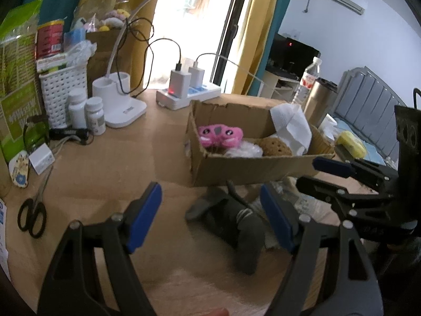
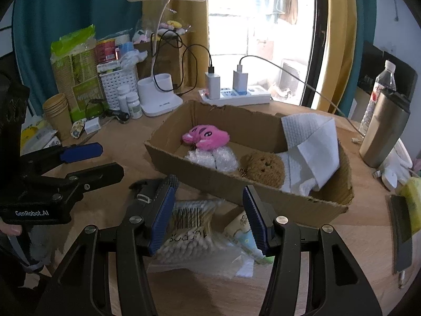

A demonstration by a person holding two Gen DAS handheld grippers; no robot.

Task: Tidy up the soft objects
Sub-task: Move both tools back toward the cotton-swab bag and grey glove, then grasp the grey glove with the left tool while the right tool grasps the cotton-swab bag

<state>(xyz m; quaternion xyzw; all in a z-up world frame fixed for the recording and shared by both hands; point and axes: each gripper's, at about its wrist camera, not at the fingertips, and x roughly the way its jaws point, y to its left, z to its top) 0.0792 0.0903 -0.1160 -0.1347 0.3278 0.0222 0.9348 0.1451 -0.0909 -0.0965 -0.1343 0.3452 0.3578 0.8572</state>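
A cardboard box [image 1: 263, 168] [image 2: 236, 187] on the wooden table holds a pink plush [image 1: 219, 134] [image 2: 208, 138], a brown knitted toy [image 1: 276, 146] [image 2: 265, 168], bubble wrap [image 2: 213, 159] and a white paper towel [image 1: 289, 126] [image 2: 313, 147]. In front of the box lies a dark grey soft item [image 1: 231, 226] [image 2: 147, 192]. My left gripper [image 1: 210, 218] [image 2: 111, 159] hangs open over it, pads apart from it. My right gripper [image 2: 209, 220] [image 1: 306, 172] stands open above a bag of cotton swabs [image 2: 189, 231] and a small tube [image 2: 244, 234].
Scissors [image 1: 31, 218] lie at the left edge. A desk lamp base [image 1: 123, 105], pill bottles [image 1: 86, 113], a white basket [image 1: 63, 89] and a power strip [image 1: 186, 94] stand behind. A steel tumbler [image 2: 384, 131] and a yellow sponge [image 1: 351, 143] sit right of the box.
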